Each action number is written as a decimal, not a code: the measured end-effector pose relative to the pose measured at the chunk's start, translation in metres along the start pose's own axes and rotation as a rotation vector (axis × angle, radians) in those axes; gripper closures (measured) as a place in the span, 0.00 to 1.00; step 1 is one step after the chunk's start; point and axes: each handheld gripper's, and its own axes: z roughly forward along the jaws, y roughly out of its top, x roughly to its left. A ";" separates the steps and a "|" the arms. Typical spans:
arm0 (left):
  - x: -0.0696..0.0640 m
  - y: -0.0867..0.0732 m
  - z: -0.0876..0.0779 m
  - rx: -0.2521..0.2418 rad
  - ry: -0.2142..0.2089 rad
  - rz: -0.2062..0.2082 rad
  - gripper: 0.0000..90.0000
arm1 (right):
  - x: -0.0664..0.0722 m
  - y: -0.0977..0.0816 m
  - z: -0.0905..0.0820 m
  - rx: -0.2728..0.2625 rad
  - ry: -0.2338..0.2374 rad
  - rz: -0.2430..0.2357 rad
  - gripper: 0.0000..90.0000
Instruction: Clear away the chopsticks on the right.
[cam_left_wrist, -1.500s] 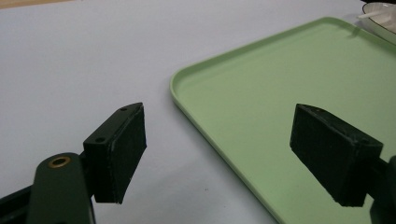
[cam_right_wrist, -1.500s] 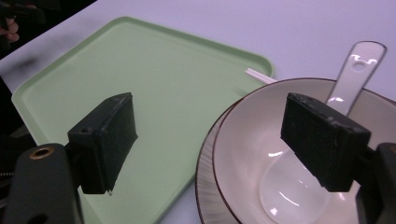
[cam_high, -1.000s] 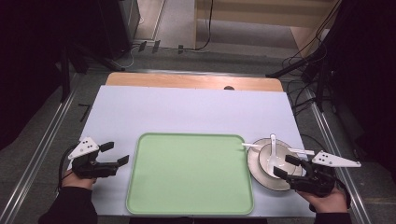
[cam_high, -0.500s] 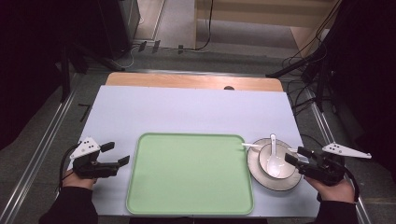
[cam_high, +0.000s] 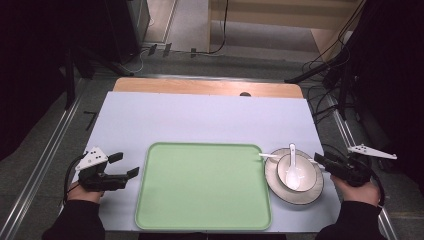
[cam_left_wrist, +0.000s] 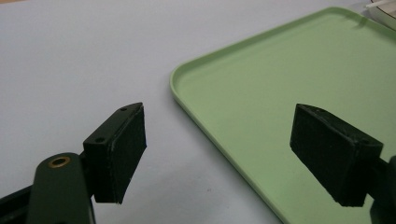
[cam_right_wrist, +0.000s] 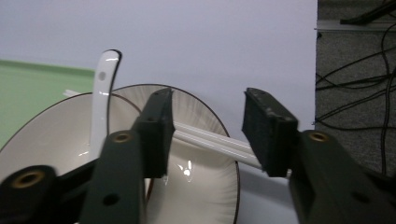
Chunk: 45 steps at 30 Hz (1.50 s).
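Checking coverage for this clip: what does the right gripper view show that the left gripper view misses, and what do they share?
The right gripper view alone gives the white spoon standing in the bowl, and the white chopsticks running between its half-closed pads, not yet pressed; the right gripper has just been closing.

The left gripper view alone gives the left gripper, jaws wide with nothing between them, hovering at the tray's rounded near corner.

Both share the green tray, the pale table cover and an edge of the plate.
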 end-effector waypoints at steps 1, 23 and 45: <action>0.000 0.000 0.000 0.001 0.001 0.001 0.21 | -0.001 0.000 0.002 0.006 -0.001 -0.003 0.66; -0.002 0.001 0.001 0.007 -0.003 0.016 0.21 | -0.009 0.001 0.034 0.140 0.048 -0.024 1.00; -0.002 0.001 0.001 0.012 -0.005 0.018 0.21 | -0.018 0.001 0.037 0.142 0.072 -0.014 1.00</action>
